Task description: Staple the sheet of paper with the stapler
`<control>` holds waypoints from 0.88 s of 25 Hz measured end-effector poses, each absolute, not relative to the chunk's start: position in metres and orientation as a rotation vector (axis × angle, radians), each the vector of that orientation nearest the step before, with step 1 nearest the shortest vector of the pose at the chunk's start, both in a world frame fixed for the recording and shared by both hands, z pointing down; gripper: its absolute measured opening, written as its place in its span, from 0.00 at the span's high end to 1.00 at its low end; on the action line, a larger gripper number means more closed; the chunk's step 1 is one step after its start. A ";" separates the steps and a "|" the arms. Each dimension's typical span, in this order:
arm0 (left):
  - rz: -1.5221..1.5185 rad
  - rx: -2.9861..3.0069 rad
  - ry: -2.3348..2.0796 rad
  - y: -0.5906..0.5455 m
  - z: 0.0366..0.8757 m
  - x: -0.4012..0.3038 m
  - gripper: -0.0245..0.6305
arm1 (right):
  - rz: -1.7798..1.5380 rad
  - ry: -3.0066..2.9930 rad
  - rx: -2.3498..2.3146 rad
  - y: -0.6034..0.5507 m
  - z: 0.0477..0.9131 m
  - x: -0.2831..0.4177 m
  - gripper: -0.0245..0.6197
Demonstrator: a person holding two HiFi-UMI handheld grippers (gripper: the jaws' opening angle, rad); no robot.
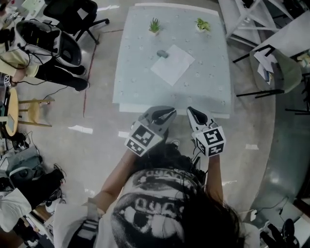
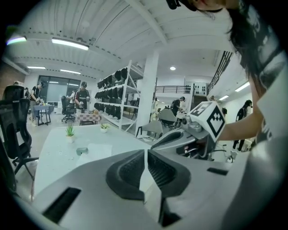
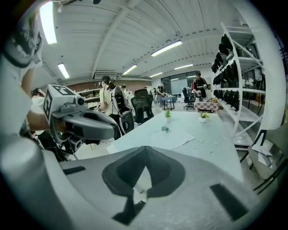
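A white sheet of paper point(image 1: 172, 64) lies on the pale table point(image 1: 131, 87), turned at an angle. A small grey stapler point(image 1: 162, 54) rests at the sheet's far left corner. Both grippers hover side by side before the table's near edge, short of the sheet. My left gripper point(image 1: 170, 113) is shut with nothing in it, and so is my right gripper point(image 1: 190, 110). In the left gripper view the jaws point(image 2: 146, 152) meet, with the paper point(image 2: 96, 150) and stapler point(image 2: 82, 151) well ahead. The right gripper view shows shut jaws point(image 3: 144, 148), the paper point(image 3: 173, 137) and the stapler point(image 3: 165, 129).
Two small potted plants point(image 1: 154, 25) point(image 1: 203, 24) stand at the table's far edge. A black office chair point(image 1: 72, 14) is at the far left, a seated person point(image 1: 29, 53) beside it, and a wooden stool point(image 1: 31, 112) at the left. White frames and shelving point(image 1: 252, 19) stand to the right.
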State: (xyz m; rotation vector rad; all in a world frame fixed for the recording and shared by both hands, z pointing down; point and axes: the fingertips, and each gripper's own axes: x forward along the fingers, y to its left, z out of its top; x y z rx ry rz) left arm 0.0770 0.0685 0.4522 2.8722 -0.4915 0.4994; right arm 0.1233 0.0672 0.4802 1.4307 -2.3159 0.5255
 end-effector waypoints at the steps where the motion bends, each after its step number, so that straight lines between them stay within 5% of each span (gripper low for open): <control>1: 0.500 2.872 -0.494 0.080 0.452 0.080 0.93 | 0.520 -2.332 1.429 0.077 0.478 0.124 0.97; 22: 0.529 2.916 -0.562 0.196 0.456 0.080 0.93 | 0.367 -2.450 1.434 0.188 0.465 0.121 0.97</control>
